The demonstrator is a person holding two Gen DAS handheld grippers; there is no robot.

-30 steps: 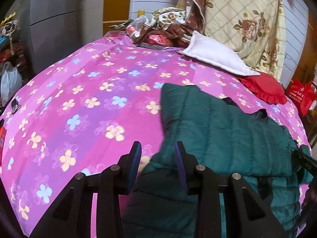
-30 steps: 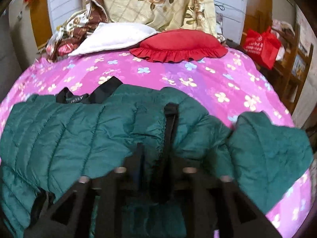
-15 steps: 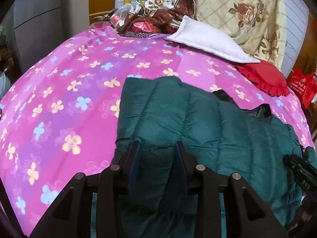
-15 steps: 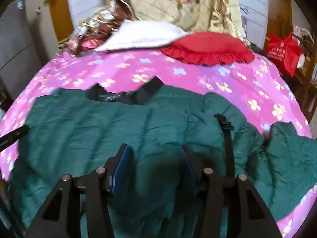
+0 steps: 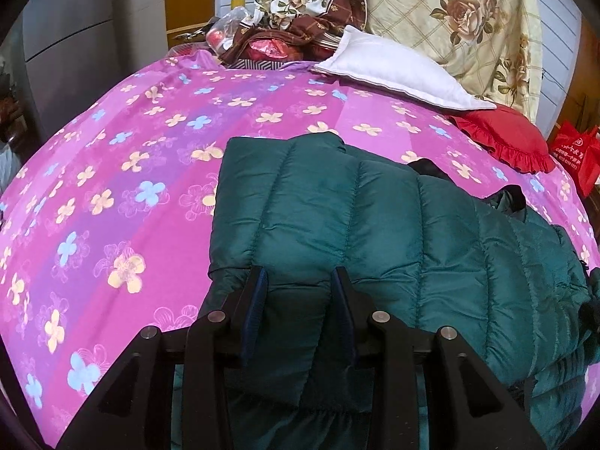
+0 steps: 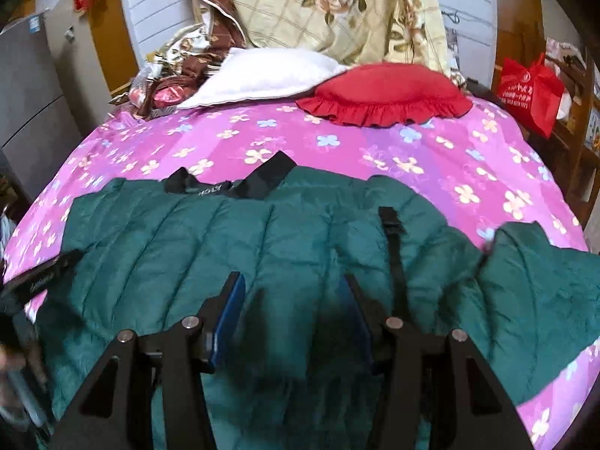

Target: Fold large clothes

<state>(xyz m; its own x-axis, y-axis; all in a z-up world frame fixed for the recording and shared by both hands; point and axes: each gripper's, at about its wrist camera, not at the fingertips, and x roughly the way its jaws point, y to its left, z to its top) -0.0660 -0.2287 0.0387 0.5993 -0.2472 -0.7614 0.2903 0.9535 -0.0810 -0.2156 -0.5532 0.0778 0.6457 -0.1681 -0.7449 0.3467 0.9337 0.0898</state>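
A dark green quilted jacket (image 5: 375, 225) lies spread across the pink flowered bedsheet (image 5: 112, 187). My left gripper (image 5: 300, 288) is shut on a fold of the jacket's left side, and a flap of green fabric hangs down between its pads. In the right wrist view the jacket (image 6: 225, 232) shows its black collar (image 6: 232, 183), a black strap (image 6: 393, 247) and a sleeve (image 6: 543, 281) lying out to the right. My right gripper (image 6: 292, 296) hovers open over the jacket's middle, its pads apart with nothing pinched between them.
A white pillow (image 5: 393, 71) and a red frilled cushion (image 6: 386, 93) lie at the head of the bed, under a floral quilt (image 6: 337, 7). Crumpled cloth and packets (image 5: 270, 37) sit at the far left corner. A red bag (image 6: 528, 90) hangs at the right.
My left gripper carried the jacket's left side rightward over its body, then held still. My right gripper's jaws spread off the strap and now stand left of it.
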